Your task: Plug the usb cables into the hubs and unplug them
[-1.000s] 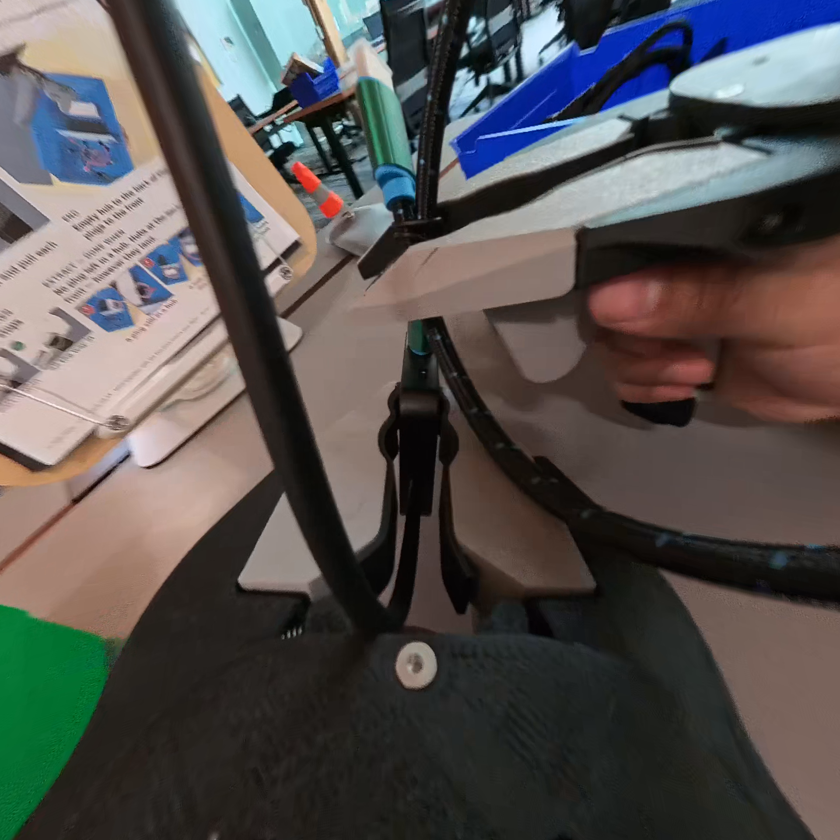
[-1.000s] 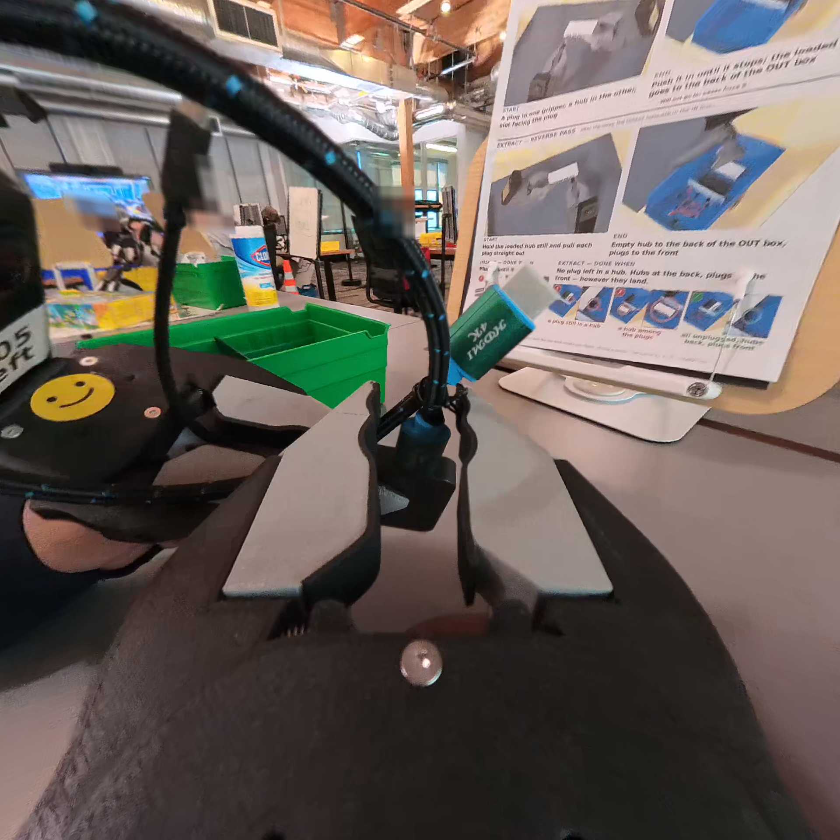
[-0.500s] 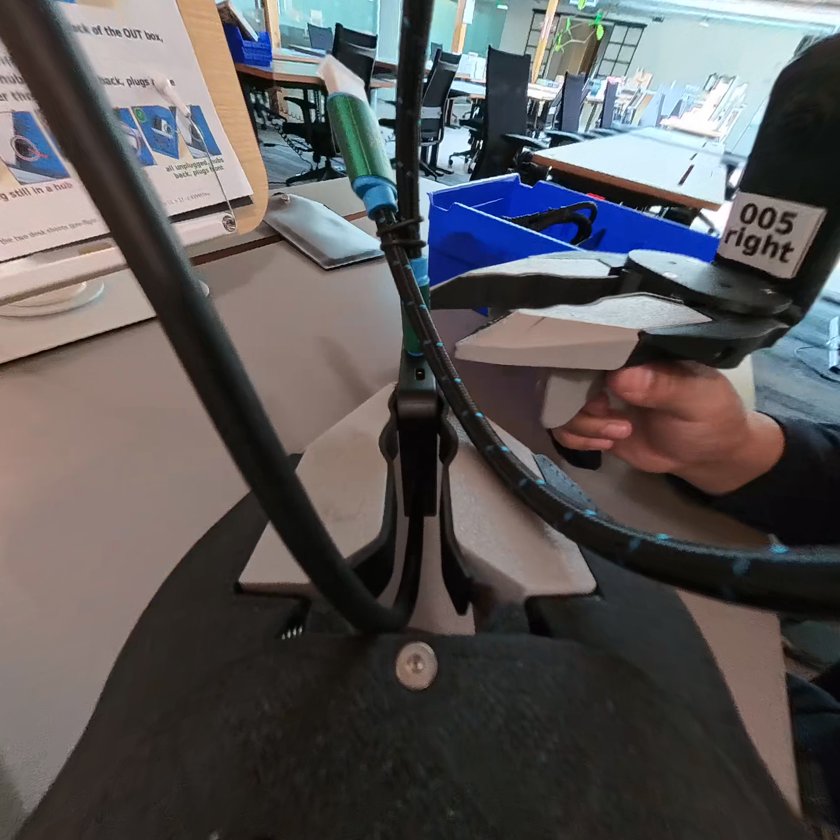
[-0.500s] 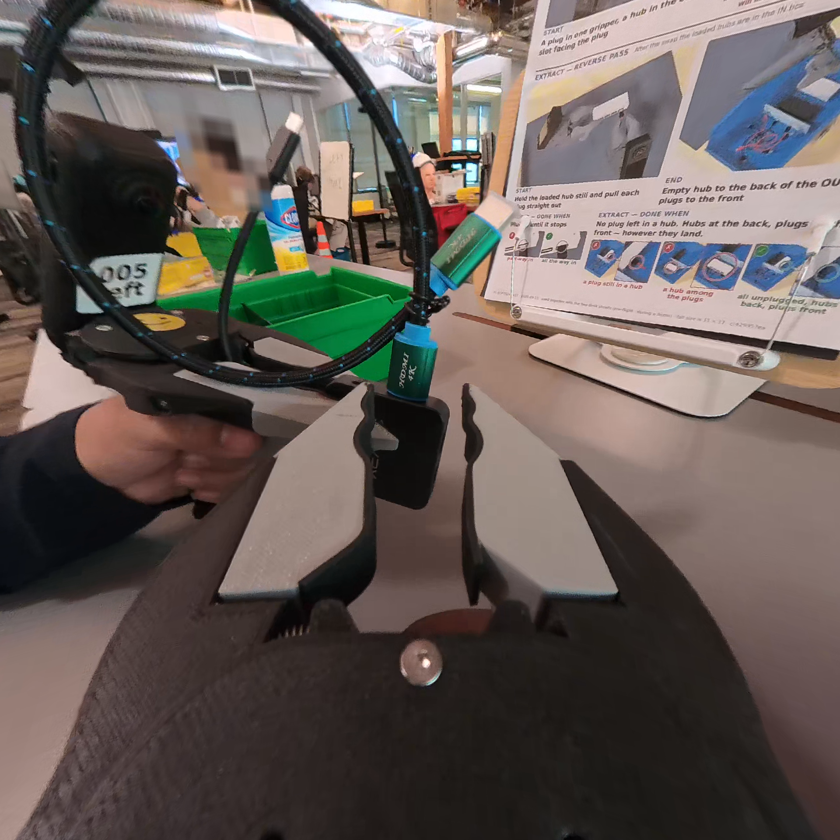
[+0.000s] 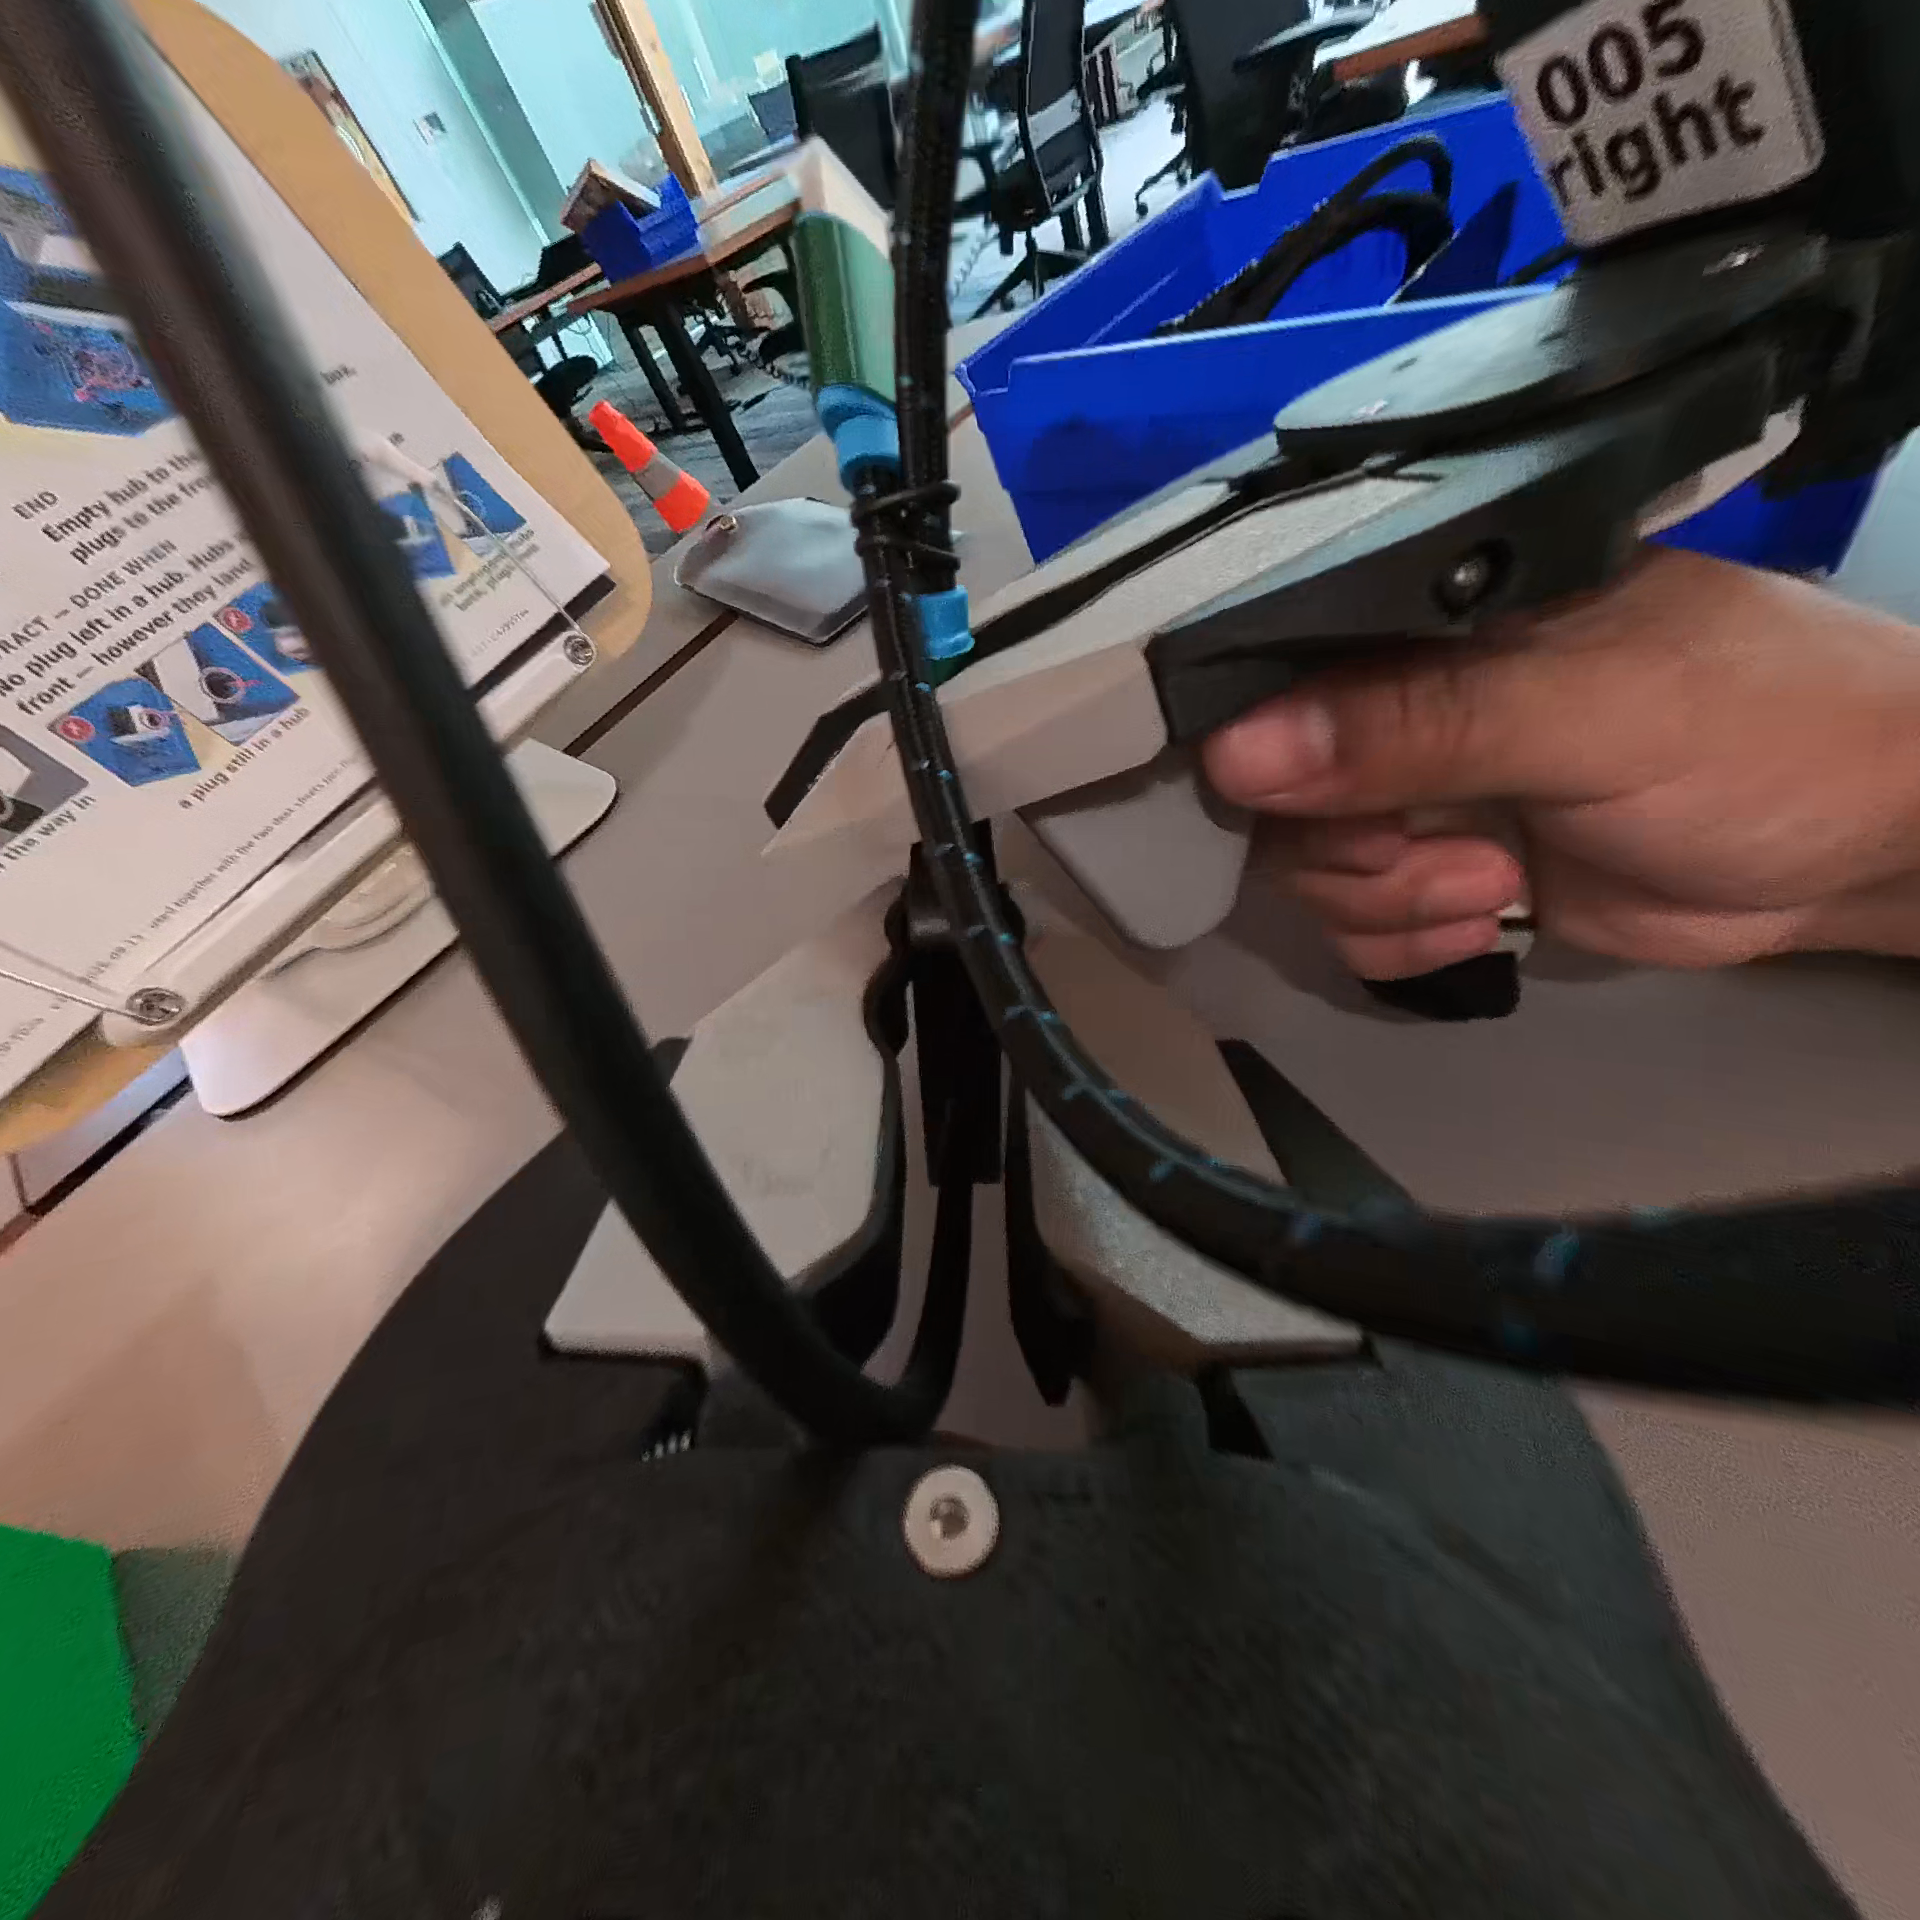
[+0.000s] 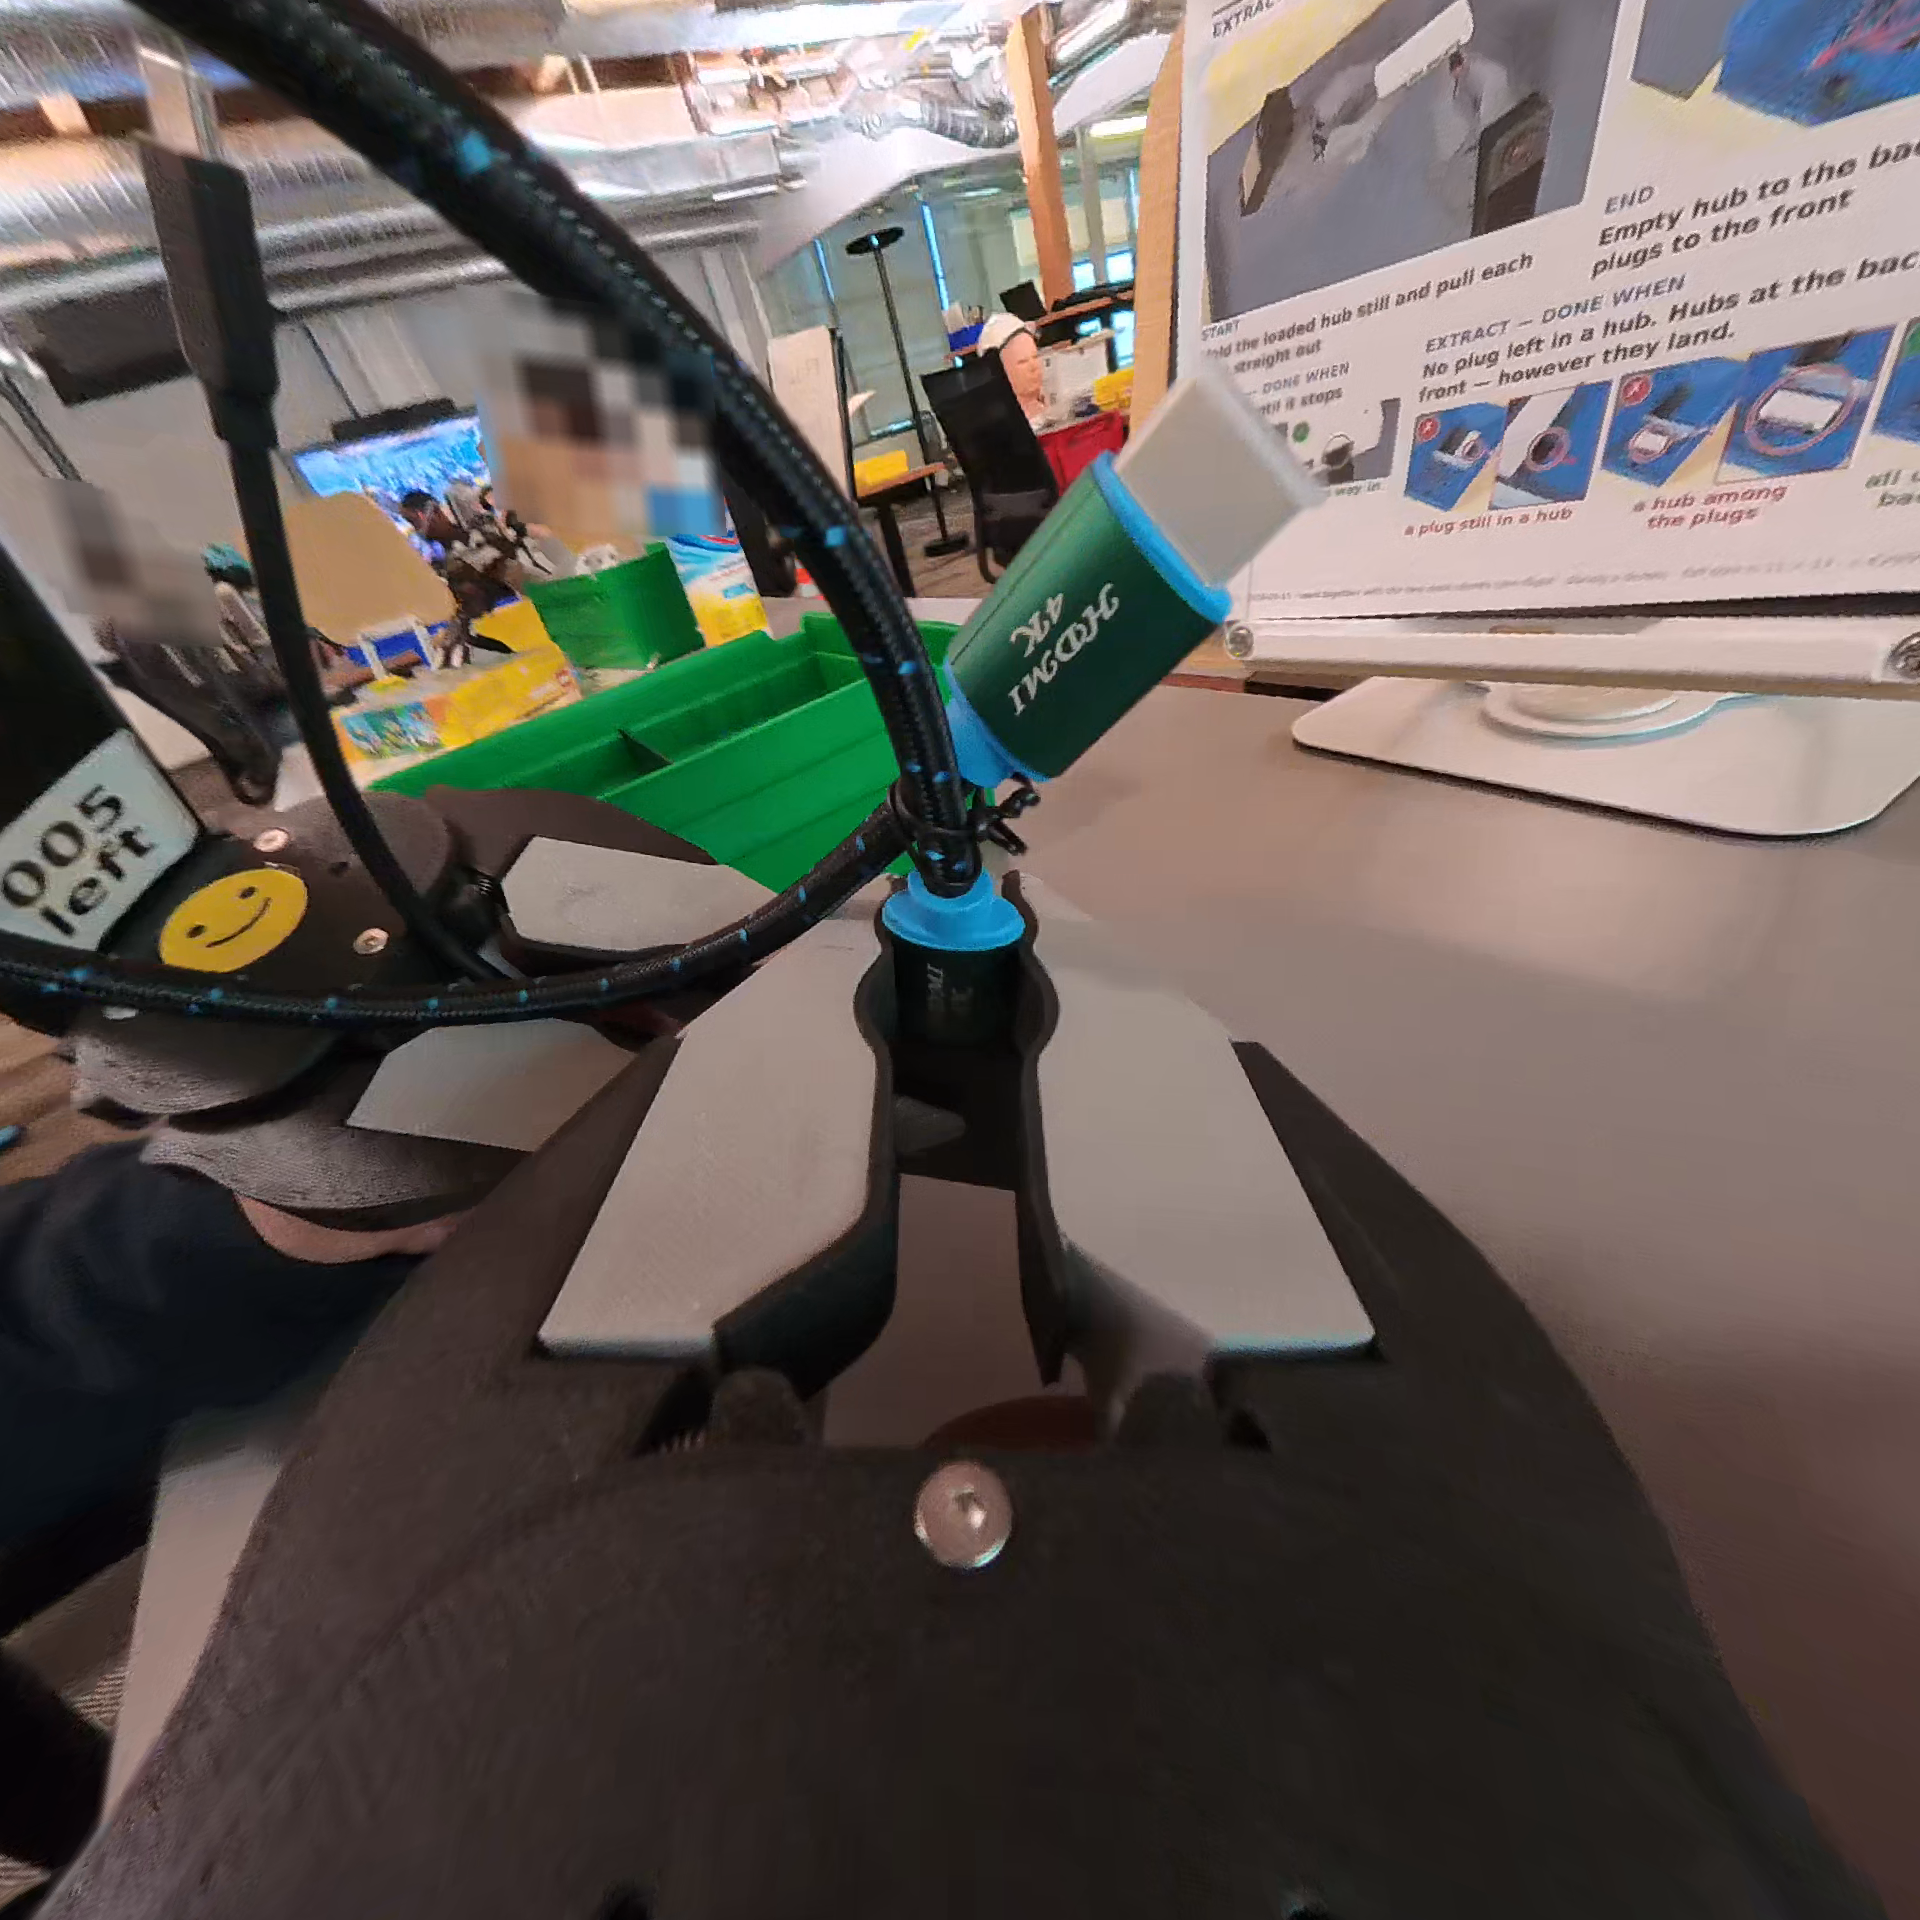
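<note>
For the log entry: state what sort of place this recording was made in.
Probably an open-plan office or lab workspace. Rows of desks with black office chairs stand behind, exposed ducts run overhead, and the grey worktable carries a blue parts bin, a green divided tray and an instruction sheet.

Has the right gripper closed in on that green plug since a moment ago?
Yes. The right gripper now grips the plug instead of standing open before it, nearer the green bin.

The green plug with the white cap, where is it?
In the right wrist view the capped green plug hangs in the air above the right gripper, right of the braided black cable and in front of the instruction board.
</note>
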